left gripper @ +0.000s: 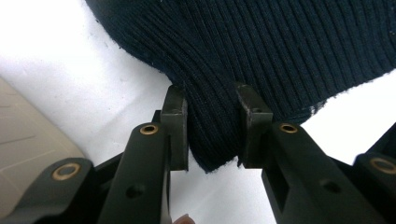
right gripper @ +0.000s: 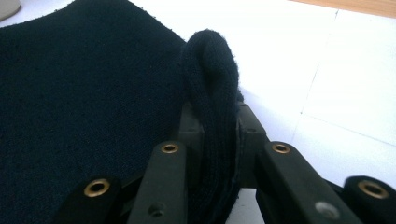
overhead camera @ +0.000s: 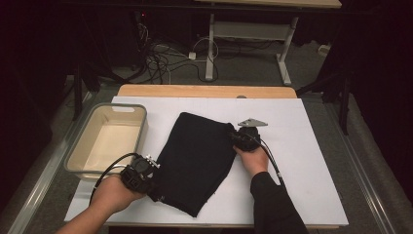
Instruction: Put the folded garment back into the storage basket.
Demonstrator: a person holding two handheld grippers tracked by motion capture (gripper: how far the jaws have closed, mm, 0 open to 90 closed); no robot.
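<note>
The left gripper (left gripper: pixel 212 123) has its jaws set apart around a corner of the dark knitted cloth (left gripper: pixel 261 46), ribbed fabric between the pads without being squeezed. The right gripper (right gripper: pixel 215 135) is clamped tight on a bunched fold of the cloth at its 2 o'clock corner. The cloth lies mid-table on the white board (overhead camera: pixel 302 146). At 9 o'clock stands a beige plastic tub (overhead camera: pixel 92 134), nothing inside it. The cloth's edge under the left gripper is hidden in the high view
</note>
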